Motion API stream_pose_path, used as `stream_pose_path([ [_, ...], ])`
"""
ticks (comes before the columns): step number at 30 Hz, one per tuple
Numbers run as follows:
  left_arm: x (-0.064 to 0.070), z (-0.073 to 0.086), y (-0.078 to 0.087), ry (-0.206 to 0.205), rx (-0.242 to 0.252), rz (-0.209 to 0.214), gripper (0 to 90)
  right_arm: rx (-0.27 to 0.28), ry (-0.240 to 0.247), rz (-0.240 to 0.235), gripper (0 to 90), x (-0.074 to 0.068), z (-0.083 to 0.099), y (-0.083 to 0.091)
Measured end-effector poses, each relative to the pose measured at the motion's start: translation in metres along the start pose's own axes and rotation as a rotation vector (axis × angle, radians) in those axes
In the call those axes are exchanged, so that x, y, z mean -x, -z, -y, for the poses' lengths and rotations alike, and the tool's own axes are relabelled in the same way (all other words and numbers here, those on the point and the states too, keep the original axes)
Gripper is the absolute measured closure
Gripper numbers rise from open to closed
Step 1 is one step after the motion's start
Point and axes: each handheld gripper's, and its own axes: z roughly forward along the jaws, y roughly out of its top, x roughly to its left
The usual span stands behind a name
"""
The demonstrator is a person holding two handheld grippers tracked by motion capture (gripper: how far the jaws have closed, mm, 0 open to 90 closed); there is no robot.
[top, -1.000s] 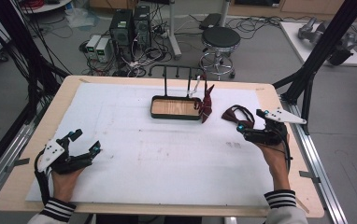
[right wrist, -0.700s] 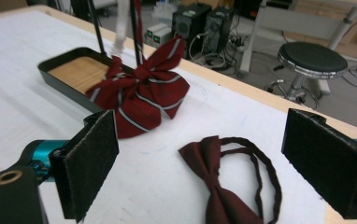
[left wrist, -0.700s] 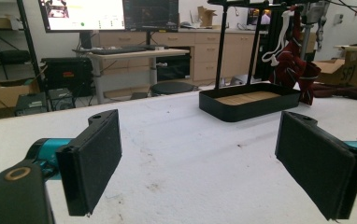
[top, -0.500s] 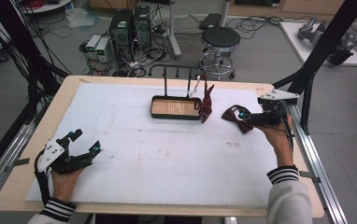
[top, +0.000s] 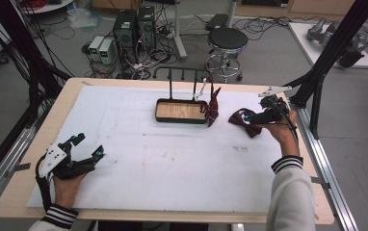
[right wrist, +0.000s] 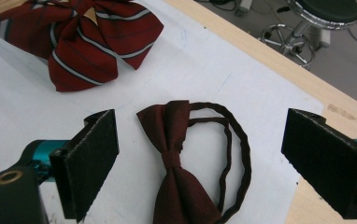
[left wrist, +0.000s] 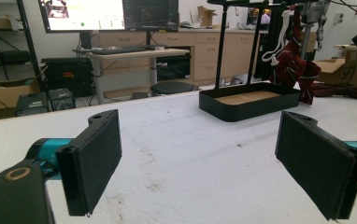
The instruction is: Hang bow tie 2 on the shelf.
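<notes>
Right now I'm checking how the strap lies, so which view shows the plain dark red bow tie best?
The right gripper view: the bow tie lies flat between the open jaws, knot and looped strap clear. The high view shows it small, partly behind the right gripper. The left gripper view gives a far, dark, low shape.

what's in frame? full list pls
bow tie: 1, plain dark red with strap loop, on mat between right gripper jaws
striped bow: 1, red with pale stripes, hung at tray's right end
tray: 1, black, wood floor, mat centre back
rack: 1, black, over tray
mat: 1, white, on table
stool: 1, black, floor behind
left gripper: 1, black, open, near-left
right gripper: 1, black, open, over bow tie
</notes>
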Motion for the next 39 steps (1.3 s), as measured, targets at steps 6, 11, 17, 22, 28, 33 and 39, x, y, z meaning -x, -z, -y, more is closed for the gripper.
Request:
stream_pose_path([
  [6,0.0,0.0,0.0,-0.001,0.0,-0.001,15.0,-0.089,0.005,-0.022,10.9,0.004,-0.001,-0.015],
  [11,0.0,0.0,0.0,-0.001,0.0,0.0,15.0,-0.164,0.031,-0.02,11.0,0.002,0.003,-0.027],
  [17,0.0,0.0,0.0,-0.001,0.0,0.0,15.0,-0.202,0.031,-0.037,14.9,0.004,0.006,-0.033],
  [22,0.0,0.0,0.0,-0.001,-0.001,0.001,15.0,-0.251,0.03,-0.047,15.4,0.004,0.01,-0.039],
  [28,0.0,0.0,0.0,-0.001,-0.001,0.001,15.0,-0.323,0.031,-0.078,18.9,0.003,0.015,-0.049],
  [33,0.0,0.0,0.0,-0.001,-0.001,0.0,15.0,-0.353,0.019,-0.093,24.0,0.003,0.017,-0.053],
  [39,0.0,0.0,0.0,-0.001,-0.001,0.001,15.0,-0.403,0.012,-0.117,29.4,0.004,0.021,-0.058],
])
